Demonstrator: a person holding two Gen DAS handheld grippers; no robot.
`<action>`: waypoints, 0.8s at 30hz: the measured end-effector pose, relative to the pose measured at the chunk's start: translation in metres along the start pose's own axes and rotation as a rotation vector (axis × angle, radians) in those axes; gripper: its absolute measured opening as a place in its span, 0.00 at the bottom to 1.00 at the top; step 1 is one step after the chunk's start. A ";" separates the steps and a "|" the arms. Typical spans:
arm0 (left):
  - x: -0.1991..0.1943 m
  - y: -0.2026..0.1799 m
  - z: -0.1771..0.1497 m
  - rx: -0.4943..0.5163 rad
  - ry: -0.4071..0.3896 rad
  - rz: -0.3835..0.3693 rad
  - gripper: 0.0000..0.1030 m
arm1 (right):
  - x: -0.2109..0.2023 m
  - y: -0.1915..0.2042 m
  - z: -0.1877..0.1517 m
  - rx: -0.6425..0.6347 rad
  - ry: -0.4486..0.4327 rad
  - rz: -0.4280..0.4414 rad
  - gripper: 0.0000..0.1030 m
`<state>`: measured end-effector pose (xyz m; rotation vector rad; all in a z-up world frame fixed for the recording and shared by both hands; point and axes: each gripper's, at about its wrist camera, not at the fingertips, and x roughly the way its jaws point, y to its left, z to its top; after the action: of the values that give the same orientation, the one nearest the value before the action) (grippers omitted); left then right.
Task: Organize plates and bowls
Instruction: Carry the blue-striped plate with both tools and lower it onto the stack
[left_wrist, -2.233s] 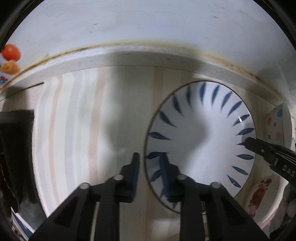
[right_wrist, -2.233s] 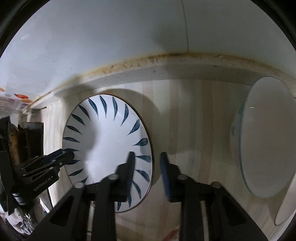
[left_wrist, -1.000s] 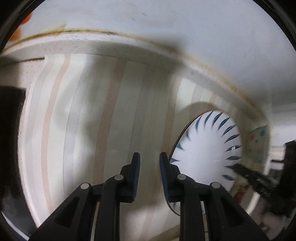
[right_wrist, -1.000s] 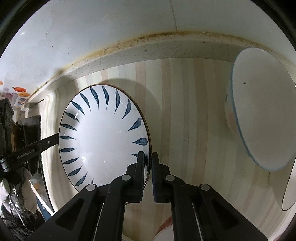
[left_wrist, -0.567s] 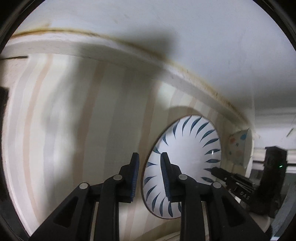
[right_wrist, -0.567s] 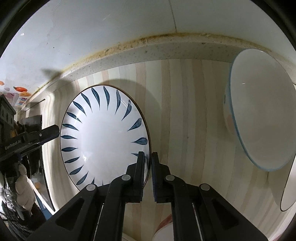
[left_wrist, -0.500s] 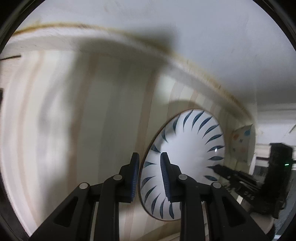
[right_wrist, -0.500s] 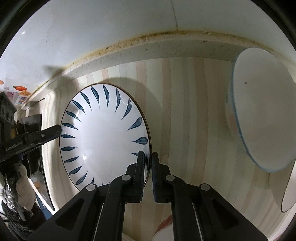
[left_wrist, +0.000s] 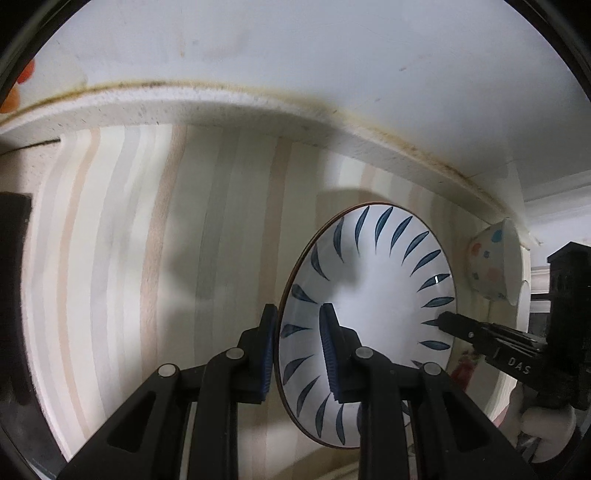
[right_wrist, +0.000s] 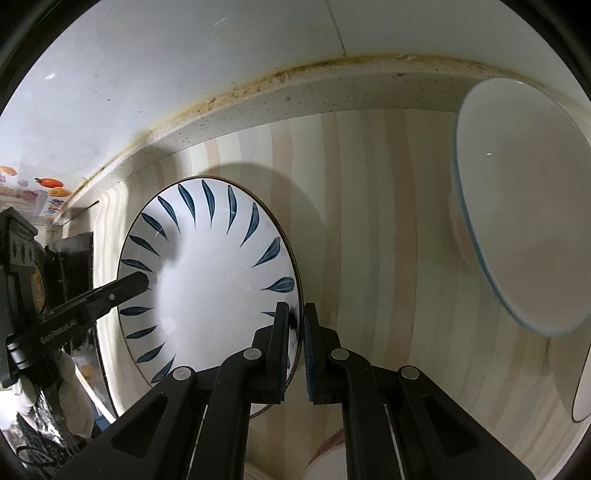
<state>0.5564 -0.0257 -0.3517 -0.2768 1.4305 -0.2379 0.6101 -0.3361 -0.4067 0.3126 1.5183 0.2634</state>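
on the right gripper (left_wrist: 484, 338), "das"

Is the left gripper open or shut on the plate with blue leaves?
Open. The left gripper straddles the rim of the plate, one finger on each side, with a visible gap between the pads.

Striped counter (left_wrist: 155, 240) — stained white wall (left_wrist: 332, 55)
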 end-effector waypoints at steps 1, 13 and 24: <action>-0.005 -0.001 -0.001 0.006 -0.006 0.004 0.20 | -0.002 0.000 -0.002 0.001 0.000 0.004 0.08; -0.070 -0.035 -0.059 0.091 -0.066 0.031 0.20 | -0.063 0.022 -0.050 -0.047 -0.061 0.048 0.08; -0.103 -0.050 -0.148 0.157 -0.072 0.057 0.20 | -0.096 0.033 -0.151 -0.077 -0.065 0.074 0.08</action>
<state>0.3970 -0.0464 -0.2566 -0.1143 1.3387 -0.2894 0.4568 -0.3343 -0.3088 0.3138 1.4301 0.3665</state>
